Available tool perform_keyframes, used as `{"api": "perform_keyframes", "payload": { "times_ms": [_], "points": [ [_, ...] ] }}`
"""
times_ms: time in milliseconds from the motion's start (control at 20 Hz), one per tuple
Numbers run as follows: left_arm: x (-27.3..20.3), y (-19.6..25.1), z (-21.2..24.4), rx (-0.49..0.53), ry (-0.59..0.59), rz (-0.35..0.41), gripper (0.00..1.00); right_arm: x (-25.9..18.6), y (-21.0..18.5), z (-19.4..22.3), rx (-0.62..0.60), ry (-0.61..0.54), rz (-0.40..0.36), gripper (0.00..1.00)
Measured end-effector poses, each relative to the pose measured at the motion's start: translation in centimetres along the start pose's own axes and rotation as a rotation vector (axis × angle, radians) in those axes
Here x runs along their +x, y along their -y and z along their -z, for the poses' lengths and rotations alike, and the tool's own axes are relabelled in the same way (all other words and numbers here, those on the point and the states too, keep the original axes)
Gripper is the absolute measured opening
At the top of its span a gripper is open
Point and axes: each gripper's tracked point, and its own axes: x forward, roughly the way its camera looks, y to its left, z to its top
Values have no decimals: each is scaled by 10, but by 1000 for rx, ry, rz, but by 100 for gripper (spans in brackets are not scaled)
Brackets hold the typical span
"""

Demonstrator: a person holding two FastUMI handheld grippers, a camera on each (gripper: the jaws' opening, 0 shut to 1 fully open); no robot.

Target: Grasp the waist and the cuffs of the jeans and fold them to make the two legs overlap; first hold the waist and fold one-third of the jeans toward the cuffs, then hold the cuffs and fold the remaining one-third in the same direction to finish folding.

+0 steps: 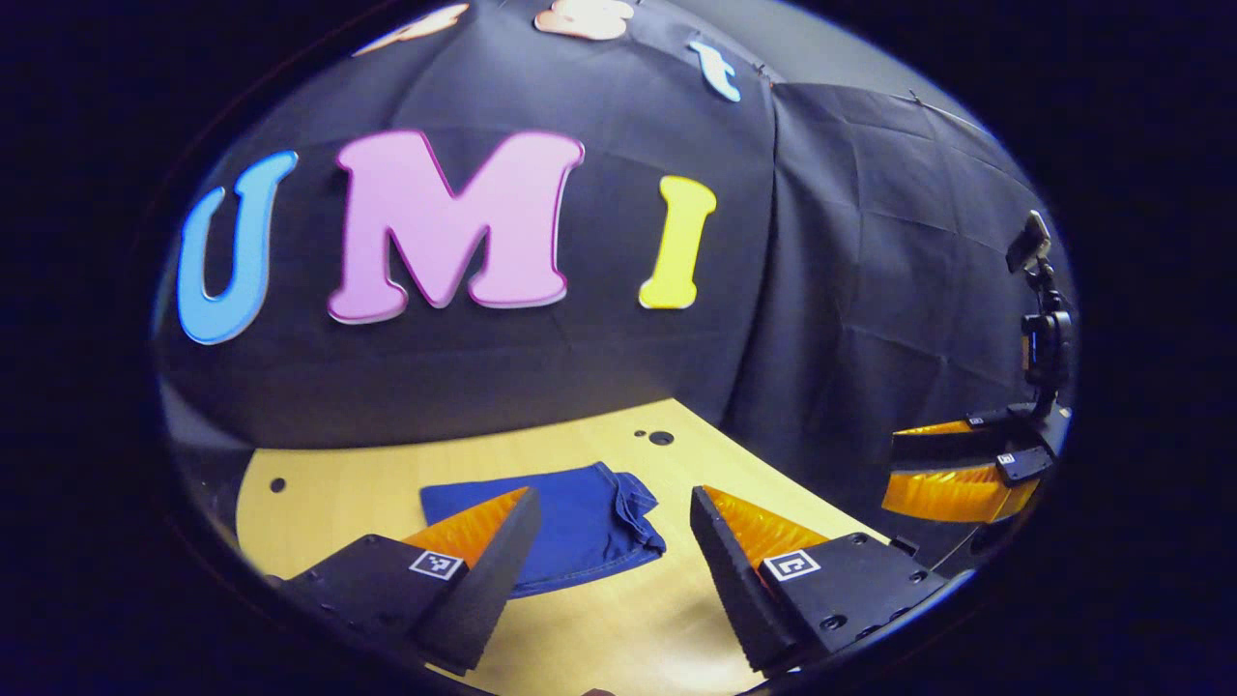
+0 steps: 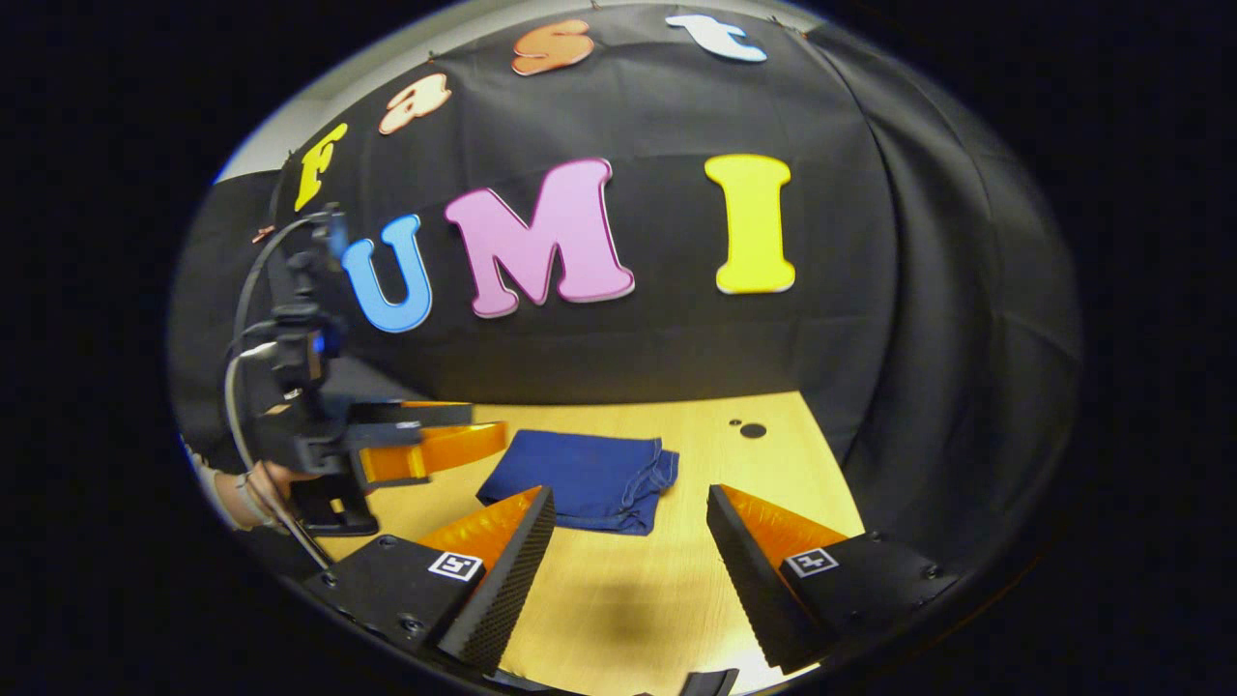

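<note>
Jeans (image 1: 570,517) sit folded in a small stack on the table (image 1: 628,619), centre of frame in both views. My left gripper (image 1: 611,570) and right gripper (image 2: 628,570) hover above it, jaws wide apart, holding nothing.

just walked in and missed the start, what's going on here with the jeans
A person holds a two-finger gripper in each hand above a light wooden table. The dark blue denim jeans lie on it, already folded into a compact bundle, with nothing touching them. The left gripper and the right gripper are both open and raised clear of the cloth. The folding looks finished, or very nearly so.
</note>
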Motion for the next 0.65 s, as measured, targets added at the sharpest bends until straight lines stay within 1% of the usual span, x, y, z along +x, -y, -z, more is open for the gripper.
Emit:
{"api": "perform_keyframes", "payload": {
  "times_ms": [100,200,250,300,350,450,600,650],
  "points": [
    [-74,-8,-29,-35,127,-81,97,-28,-29,-22,-19,76,-14,97],
    [-134,-20,-47,-20,230,-147,97,-56,-43,-37,-85,129,16,97],
    [-159,-26,-53,6,265,-182,96,-70,-54,-47,-109,158,24,97],
    [-182,-31,-51,23,274,-219,100,-82,-64,-55,-120,190,33,97],
    [-201,-34,-48,22,273,-242,96,-92,-72,-64,-125,222,46,97],
    [-220,-28,-45,3,281,-252,96,-108,-83,-76,-140,273,65,97],
    [-237,-23,-45,-10,296,-282,96,-127,-87,-100,-204,369,113,97],
    [-240,-21,-48,-5,299,-290,96,-131,-88,-104,-224,390,129,100]
  ]
}}
